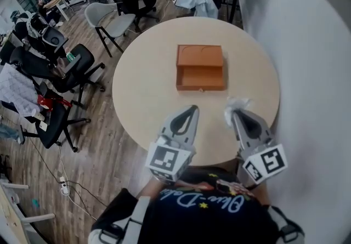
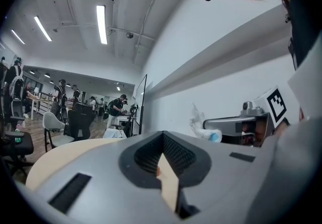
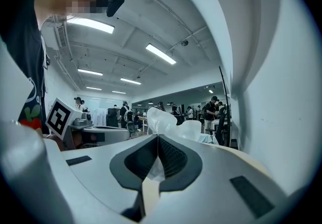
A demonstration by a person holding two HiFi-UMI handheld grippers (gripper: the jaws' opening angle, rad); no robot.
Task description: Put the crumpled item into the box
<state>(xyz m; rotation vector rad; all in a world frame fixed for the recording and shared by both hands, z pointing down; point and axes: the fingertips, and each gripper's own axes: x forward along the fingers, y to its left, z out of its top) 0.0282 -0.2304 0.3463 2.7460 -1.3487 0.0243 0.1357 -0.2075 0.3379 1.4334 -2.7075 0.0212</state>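
Right hand-held gripper (image 1: pixel 235 114), in the lower right of the head view, has its jaws pinched on the crumpled item (image 1: pixel 237 104), a white, filmy wad that bulges out past the tips in the right gripper view (image 3: pixel 166 122). Left hand-held gripper (image 1: pixel 191 109) hangs beside it at lower centre, jaws together with nothing between them.

The box (image 1: pixel 201 67) sits open at mid-frame on the round desk (image 1: pixel 142 84), up and to the left of the held wad and well apart from it. Its open lower compartment runs left to right and faces both tips. Nothing can be seen lying in it. My reading is that the carrying move goes forward and leftward.
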